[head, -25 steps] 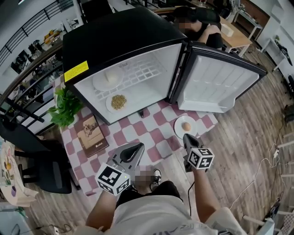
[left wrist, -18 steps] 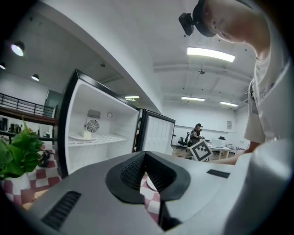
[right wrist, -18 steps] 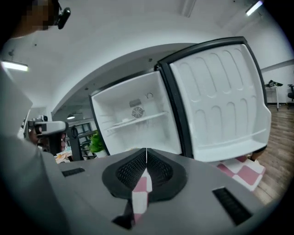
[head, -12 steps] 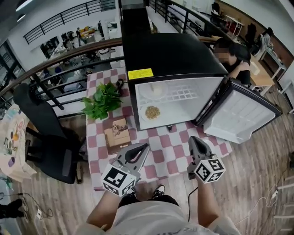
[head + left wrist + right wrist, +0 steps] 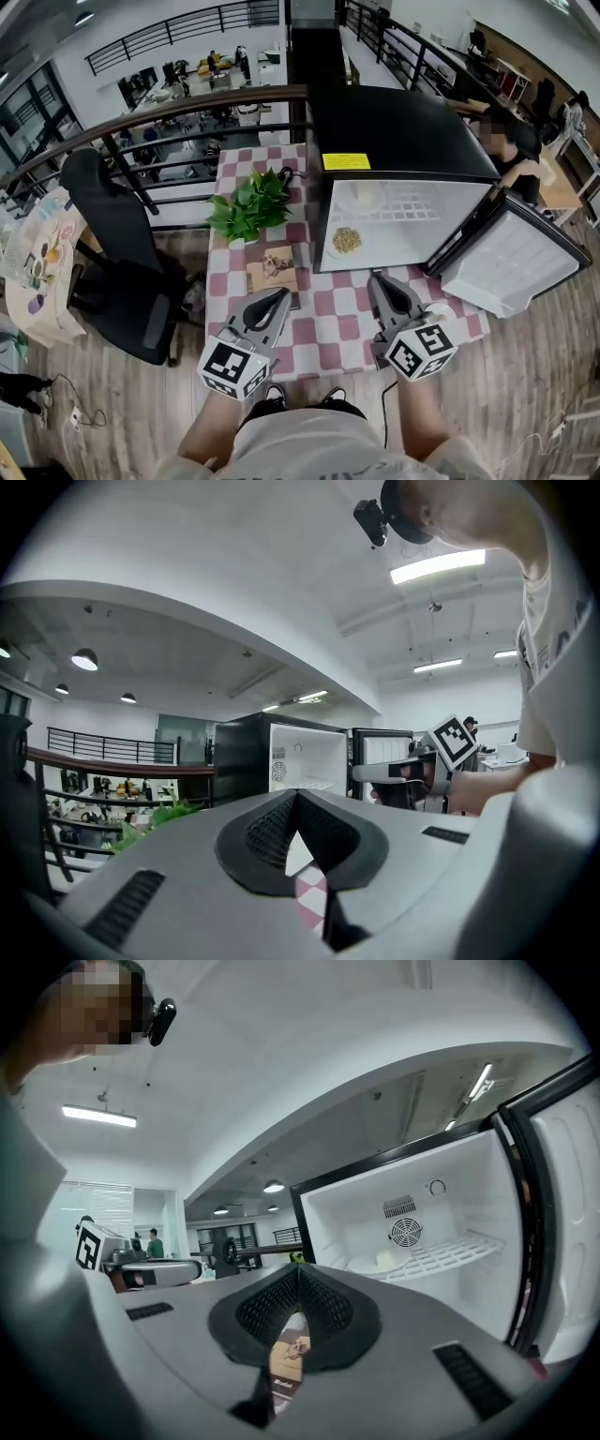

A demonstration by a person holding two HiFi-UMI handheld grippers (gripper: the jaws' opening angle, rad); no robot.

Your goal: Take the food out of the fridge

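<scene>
The black fridge (image 5: 403, 122) stands open on the checkered table (image 5: 323, 328). On its wire shelf sits a plate with white food (image 5: 359, 197); below it lies a plate of yellowish grains (image 5: 347, 240). My left gripper (image 5: 281, 296) is shut and empty over the table's front, left of the fridge opening. My right gripper (image 5: 378, 279) hovers just before the opening, also shut and empty. In the right gripper view the gripper (image 5: 299, 1269) points at the fridge interior (image 5: 422, 1232), with the white-food plate (image 5: 380, 1262) on the shelf. The left gripper (image 5: 296, 797) faces the fridge (image 5: 281, 761) from farther off.
The fridge door (image 5: 516, 258) hangs open to the right. A white plate edge (image 5: 438, 309) shows beside my right gripper. A potted plant (image 5: 251, 208) and a brown book (image 5: 272, 270) sit left of the fridge. A black chair (image 5: 122, 253) stands left of the table, a railing behind.
The head view has pulled back and swung, so the fridge now looks smaller and farther right. Both grippers have lifted and now point more level at the fridge; both stay shut.
</scene>
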